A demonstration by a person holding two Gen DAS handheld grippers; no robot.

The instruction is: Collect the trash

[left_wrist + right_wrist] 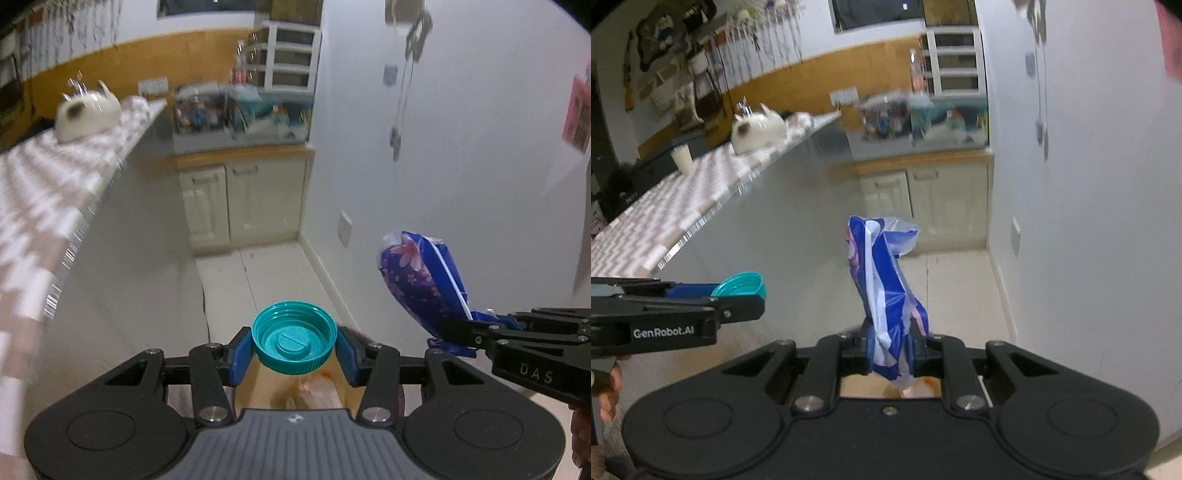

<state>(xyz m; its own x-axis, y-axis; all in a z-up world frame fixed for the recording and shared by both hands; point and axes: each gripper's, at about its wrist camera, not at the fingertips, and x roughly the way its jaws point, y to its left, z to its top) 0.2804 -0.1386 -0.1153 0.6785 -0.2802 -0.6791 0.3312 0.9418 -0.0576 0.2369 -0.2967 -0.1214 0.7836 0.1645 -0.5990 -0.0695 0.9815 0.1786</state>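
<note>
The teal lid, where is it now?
The teal lid is clamped in the left gripper, left of the blue wrapper in the right gripper.

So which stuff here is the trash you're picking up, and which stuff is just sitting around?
Trash being collected:
- teal cap, held in the left gripper
- blue wrapper, held in the right gripper

Just sitting around:
- white teapot on the counter
- cup
- cabinet

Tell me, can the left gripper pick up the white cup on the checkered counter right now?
Probably not: the left gripper is shut on the teal plastic screw cap, so it has no free grasp, and the white cup stands apart, farther along the checkered counter.
</note>
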